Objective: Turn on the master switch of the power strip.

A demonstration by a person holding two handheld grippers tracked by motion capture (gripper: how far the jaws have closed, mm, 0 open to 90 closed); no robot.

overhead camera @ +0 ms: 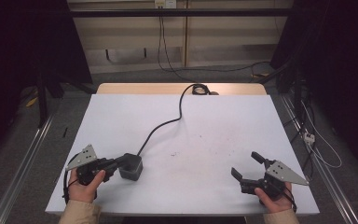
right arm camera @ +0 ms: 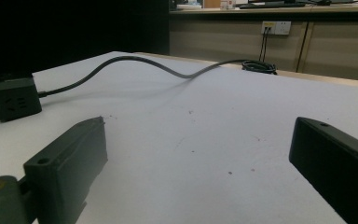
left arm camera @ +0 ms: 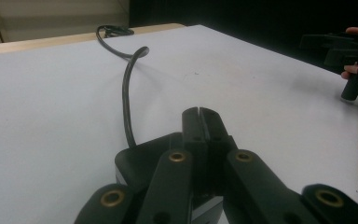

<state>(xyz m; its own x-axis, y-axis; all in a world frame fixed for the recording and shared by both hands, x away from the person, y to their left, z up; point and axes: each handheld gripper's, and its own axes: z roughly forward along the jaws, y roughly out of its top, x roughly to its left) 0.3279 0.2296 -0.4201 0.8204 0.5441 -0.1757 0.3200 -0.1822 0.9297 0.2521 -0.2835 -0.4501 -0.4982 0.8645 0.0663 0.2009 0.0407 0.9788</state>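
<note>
The left claw was pressed together with nothing between, its tip touching the socket box near the surface's front left, perhaps to push it, while the right claw waited spread.

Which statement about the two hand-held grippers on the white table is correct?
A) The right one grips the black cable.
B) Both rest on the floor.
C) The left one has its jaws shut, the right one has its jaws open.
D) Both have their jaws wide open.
C: the left hand-held gripper has its jaws pressed together beside the black power cube, while the right hand-held gripper has its jaws spread apart over bare table.
</note>
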